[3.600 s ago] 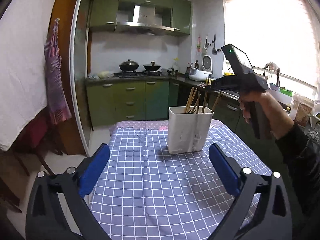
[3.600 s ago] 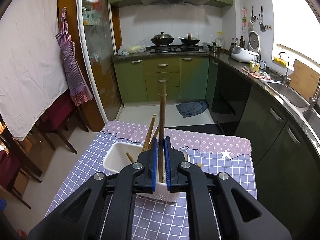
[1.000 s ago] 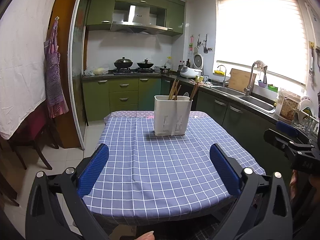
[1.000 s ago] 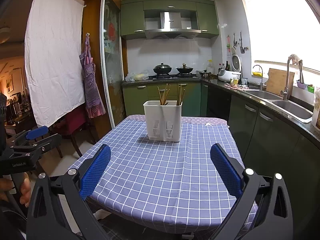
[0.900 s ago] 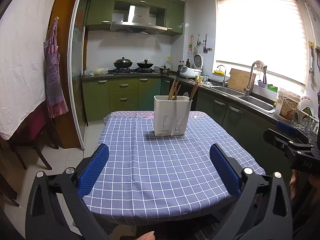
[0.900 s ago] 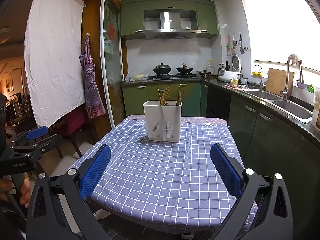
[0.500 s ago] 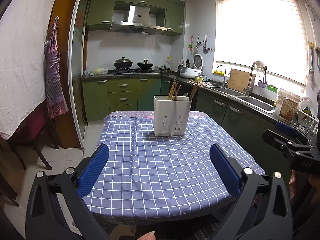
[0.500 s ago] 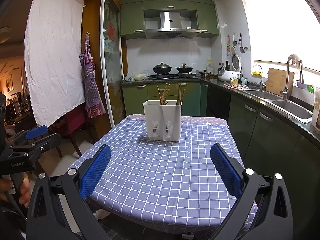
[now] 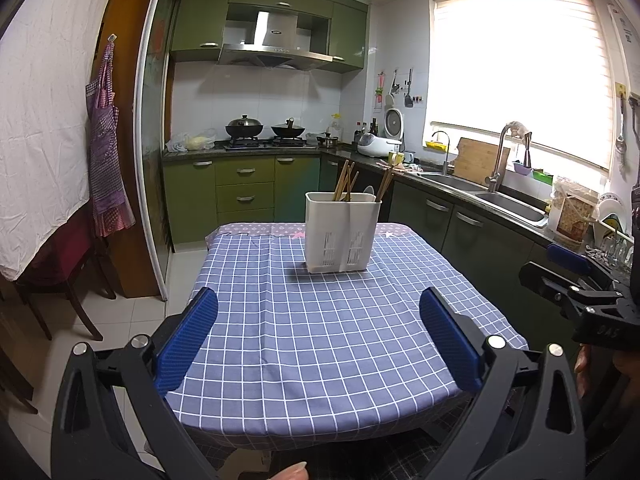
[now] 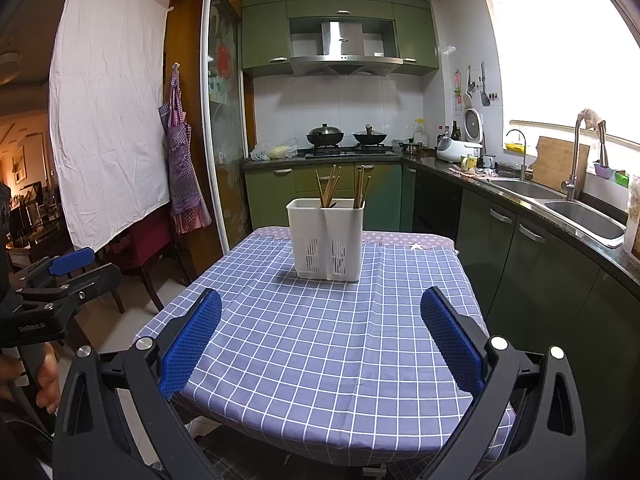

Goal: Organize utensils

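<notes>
Both the left gripper (image 9: 318, 332) and right gripper (image 10: 320, 334) hang wide apart and empty, well short of the white slotted plastic utensil holder (image 10: 325, 239) on the blue checked tablecloth (image 10: 320, 336). Its thin wooden chopsticks (image 10: 329, 189) look light, stiff and slippery; pinch mid-shaft.

The utensil holder (image 9: 342, 236) is set toward the counter's (image 9: 328, 344) far end. Chopsticks (image 10: 329, 190) are stood inside it, in both compartments.

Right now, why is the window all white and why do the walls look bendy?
Left wrist view: daylight overexposes the window, washing it white; the fisheye lens bows the door frame. Right wrist view: same window glare; the white holder casts a soft shadow leftward.
</notes>
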Demonstrator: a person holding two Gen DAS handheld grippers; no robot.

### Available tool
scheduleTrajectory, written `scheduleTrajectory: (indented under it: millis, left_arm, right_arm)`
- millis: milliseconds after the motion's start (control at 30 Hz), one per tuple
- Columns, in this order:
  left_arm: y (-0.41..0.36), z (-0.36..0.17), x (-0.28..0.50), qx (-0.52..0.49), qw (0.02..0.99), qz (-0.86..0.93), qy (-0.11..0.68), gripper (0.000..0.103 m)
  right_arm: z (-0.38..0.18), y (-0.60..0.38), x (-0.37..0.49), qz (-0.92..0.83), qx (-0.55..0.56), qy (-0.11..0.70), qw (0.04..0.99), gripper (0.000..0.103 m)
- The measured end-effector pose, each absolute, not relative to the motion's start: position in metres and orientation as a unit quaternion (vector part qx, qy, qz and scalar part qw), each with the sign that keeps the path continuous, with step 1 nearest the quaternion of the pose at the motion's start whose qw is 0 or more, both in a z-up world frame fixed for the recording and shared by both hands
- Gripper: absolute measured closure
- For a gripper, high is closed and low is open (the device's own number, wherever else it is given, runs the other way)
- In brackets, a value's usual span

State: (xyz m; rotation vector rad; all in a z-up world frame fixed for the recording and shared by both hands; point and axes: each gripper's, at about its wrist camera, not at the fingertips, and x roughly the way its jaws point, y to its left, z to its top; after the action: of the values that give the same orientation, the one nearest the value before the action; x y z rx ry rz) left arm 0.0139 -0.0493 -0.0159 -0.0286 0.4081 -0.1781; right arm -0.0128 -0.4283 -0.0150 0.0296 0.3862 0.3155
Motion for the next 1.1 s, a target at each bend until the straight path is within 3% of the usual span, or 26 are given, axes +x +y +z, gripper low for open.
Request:
scheduleTrajectory:
  millis: [1100]
  left_arm:
    - [-0.0528,-0.0158,0.0159,-0.013,0.974,-0.085,0.208,0.007]
  right_arm:
    - [-0.0188,-0.4237,-0.0096,0.159,0.01,0.198,0.967,0.005]
